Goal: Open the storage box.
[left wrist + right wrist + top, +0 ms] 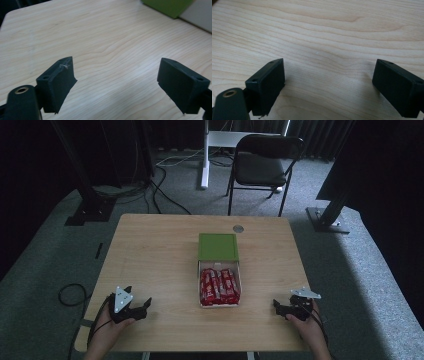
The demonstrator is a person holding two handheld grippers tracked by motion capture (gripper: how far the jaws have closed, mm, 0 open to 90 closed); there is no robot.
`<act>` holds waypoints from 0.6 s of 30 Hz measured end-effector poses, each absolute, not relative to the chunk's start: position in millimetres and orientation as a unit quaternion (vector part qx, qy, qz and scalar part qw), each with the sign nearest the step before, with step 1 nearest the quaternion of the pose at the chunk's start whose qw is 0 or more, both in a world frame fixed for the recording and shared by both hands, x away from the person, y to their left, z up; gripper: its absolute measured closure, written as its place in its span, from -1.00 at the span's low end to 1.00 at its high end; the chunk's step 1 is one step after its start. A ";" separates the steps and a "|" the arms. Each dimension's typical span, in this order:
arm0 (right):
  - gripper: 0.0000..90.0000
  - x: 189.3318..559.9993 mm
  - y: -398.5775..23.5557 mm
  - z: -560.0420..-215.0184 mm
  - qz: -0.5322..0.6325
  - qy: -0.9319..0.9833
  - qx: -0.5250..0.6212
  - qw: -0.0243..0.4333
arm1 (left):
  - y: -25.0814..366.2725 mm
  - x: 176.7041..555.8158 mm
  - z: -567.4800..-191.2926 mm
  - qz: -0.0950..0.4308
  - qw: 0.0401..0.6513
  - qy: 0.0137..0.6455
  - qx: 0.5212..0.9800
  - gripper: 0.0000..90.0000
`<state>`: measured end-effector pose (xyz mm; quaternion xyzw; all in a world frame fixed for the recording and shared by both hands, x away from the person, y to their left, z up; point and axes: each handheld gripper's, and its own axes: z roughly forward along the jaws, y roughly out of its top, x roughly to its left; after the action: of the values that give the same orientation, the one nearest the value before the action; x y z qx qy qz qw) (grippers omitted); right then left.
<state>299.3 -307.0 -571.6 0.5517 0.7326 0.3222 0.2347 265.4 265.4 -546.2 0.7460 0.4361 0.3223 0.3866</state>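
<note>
A white box (pixel 239 285) of several red packets (pixel 219 286) lies open at the middle of the wooden table (pixel 155 255). Its green lid (pixel 217 246) rests just behind it. My left gripper (pixel 139 301) sits near the front left edge, left of the box, with its jaws open and nothing between them. In the left gripper view the left gripper (pixel 116 63) shows bare wood in the gap, with the green lid (pixel 170 6) at the top right. My right gripper (pixel 280 306) rests near the front right edge, right of the box. The right gripper (pixel 329 64) is open over bare wood.
A round grey grommet (pixel 238 228) is set in the table's far edge. Behind the table stand a black folding chair (pixel 262 165) and a white desk leg (pixel 204 160). Black stand bases (pixel 90 210) and cables (pixel 165 195) lie on the carpet.
</note>
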 end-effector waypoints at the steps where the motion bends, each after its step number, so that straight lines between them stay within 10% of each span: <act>1: -0.77 299.3 -307.0 -571.6 0.322 0.733 0.552 0.235 | 266.3 265.5 -546.4 0.322 0.385 0.436 0.747 -0.77; 18: -0.77 299.5 -307.0 -571.6 0.321 0.730 0.556 0.236 | 280.7 266.8 -551.4 0.289 0.371 0.489 0.734 -0.80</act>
<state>299.5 -307.0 -571.6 0.5557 0.7297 0.3212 0.2358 266.8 280.7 -551.4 0.7342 0.4894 0.2895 0.3711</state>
